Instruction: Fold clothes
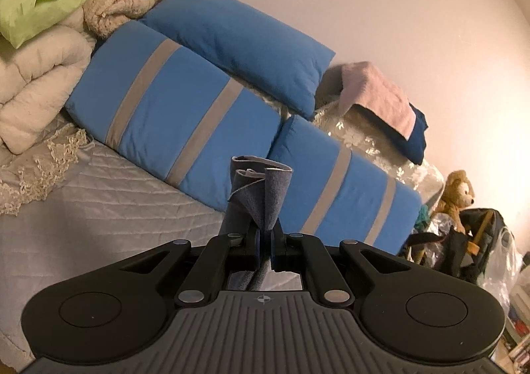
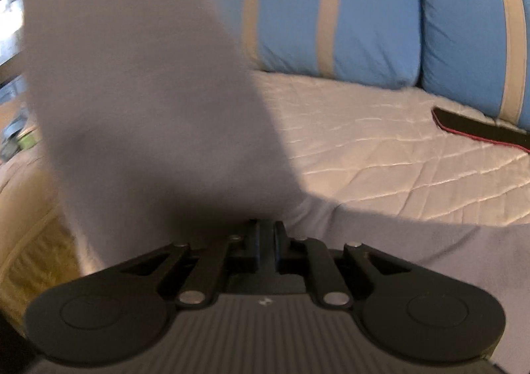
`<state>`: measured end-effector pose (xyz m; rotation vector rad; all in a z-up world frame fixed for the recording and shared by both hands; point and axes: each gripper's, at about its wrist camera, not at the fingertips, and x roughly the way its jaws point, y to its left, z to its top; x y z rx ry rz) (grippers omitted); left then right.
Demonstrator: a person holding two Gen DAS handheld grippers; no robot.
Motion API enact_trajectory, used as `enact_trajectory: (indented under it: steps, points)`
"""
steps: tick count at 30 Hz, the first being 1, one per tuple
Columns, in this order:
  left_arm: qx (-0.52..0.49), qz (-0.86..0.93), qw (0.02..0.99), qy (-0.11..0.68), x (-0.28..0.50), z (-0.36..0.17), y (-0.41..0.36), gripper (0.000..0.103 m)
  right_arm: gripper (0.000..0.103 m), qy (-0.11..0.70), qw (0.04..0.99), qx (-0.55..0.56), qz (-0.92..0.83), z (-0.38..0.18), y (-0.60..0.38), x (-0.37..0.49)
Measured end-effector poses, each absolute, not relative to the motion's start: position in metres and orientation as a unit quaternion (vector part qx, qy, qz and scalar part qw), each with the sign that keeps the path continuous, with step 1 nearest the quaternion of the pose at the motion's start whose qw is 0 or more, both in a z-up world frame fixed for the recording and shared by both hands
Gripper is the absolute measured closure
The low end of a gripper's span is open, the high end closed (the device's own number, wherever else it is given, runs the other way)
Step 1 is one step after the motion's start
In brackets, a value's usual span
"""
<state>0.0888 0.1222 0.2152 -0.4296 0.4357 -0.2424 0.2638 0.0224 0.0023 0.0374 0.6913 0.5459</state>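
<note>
Biggest worry here: losing the soft grey-blue garment [image 1: 256, 195] mid-lift. Left black two-finger gripper [image 1: 264, 241] clamped tight on a twisted, bunched-up bit of it, fabric poking up past the fingertips and trailing back under the jaws, so probably gripping several layers rather than one clean edge. Could easily fold crooked from a pinch like that, or drag a hidden layer along. Over in the right wrist view, right black gripper [image 2: 266, 241] nearly together with grey cloth [image 2: 139, 82] apparently pinched in the narrow gap, though too blurred to swear by it. Looks like a thin bite right at the edge, so a quick sideways tug might slip it free. Same cloth billowing up and blocking most of the left half of that view, held up off the pale quilted bedspread [image 2: 381, 148], not lying flat yet. Also worth watching the flat black item with red trim [image 2: 480, 130] lying on the bed near the blue cushions with grey stripes [image 2: 331, 19]; might catch the hem on the way down. Pose-wise: both grippers angled downward toward the bed, right one steeper, left one aimed at the cushions along the wall.
</note>
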Motion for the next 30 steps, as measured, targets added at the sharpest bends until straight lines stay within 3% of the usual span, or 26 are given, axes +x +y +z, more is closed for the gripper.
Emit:
enact_trajectory:
  steps: [8,19,21,22,24,25,27,30]
  points:
    - [-0.21,-0.138,0.939,0.237,0.087,0.198,0.104,0.098,0.091,0.359,0.897,0.032,0.257,0.005,0.031,0.321]
    - [-0.208,-0.22,0.91,0.285,0.112,0.154,-0.007,0.098,0.091,0.32,0.941,0.021,0.111,0.042,-0.095,0.261]
    - [-0.209,-0.242,0.896,0.309,0.123,0.138,-0.03,0.088,0.09,0.321,0.941,0.02,0.107,0.049,-0.117,0.241]
    - [-0.209,-0.253,0.888,0.322,0.128,0.13,-0.042,0.085,0.087,0.322,0.941,0.017,0.107,0.052,-0.127,0.231]
    - [-0.215,-0.281,0.876,0.329,0.13,0.122,-0.053,0.078,0.059,0.325,0.94,0.011,0.105,0.055,-0.145,0.215]
    - [-0.219,-0.296,0.87,0.329,0.13,0.119,-0.056,0.075,0.053,0.326,0.939,0.009,0.105,0.055,-0.152,0.208]
    - [-0.219,-0.309,0.87,0.317,0.127,0.12,-0.054,0.054,0.019,0.33,0.939,0.007,0.101,0.054,-0.165,0.196]
    - [-0.197,-0.286,0.891,0.293,0.121,0.127,-0.038,0.035,0.013,0.334,0.937,0.003,0.1,0.049,-0.181,0.179]
